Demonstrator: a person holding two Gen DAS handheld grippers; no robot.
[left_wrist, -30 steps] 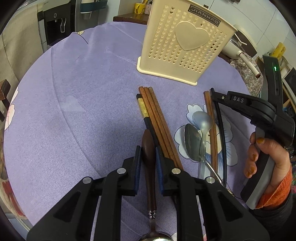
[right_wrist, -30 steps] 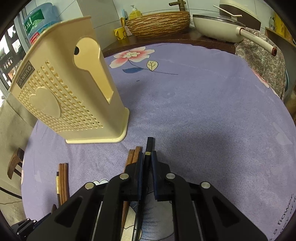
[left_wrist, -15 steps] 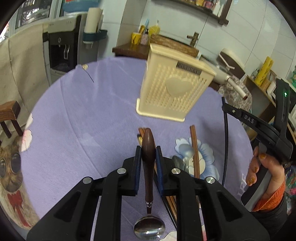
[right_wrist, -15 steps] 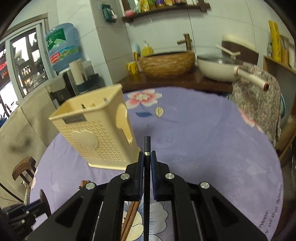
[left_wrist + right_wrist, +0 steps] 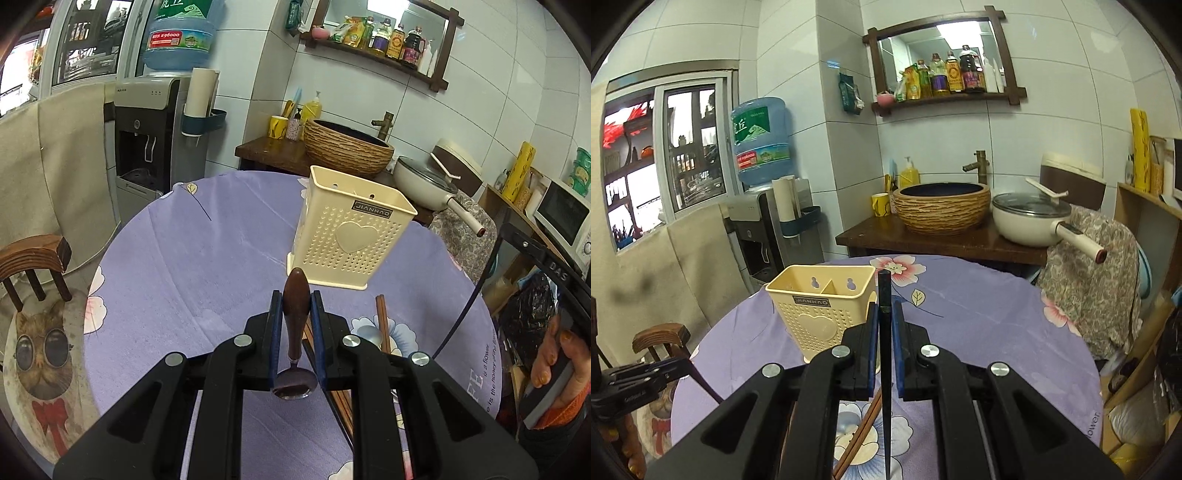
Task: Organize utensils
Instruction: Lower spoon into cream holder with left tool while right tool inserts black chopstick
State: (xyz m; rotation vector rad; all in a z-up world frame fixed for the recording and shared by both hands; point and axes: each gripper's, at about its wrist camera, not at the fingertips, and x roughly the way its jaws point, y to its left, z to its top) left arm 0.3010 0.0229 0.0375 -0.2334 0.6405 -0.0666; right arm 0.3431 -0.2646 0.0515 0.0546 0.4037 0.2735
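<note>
Left gripper [image 5: 296, 314] clamps brown wooden-handled steel spoon [image 5: 295, 328], bowl down | right gripper [image 5: 882, 332] clamps slim black chopstick [image 5: 884, 354]; both aloft before cream perforated plastic holder [image 5: 351, 240], mid-table | risk: dangling ends snag holder's rim, tipping it

Black left gripper [image 5: 296, 306], blue pads, silver screws; orange sleeve.

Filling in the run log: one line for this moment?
left tool: shut on spoon | right tool: shut on black chopstick | holder: empty
</note>
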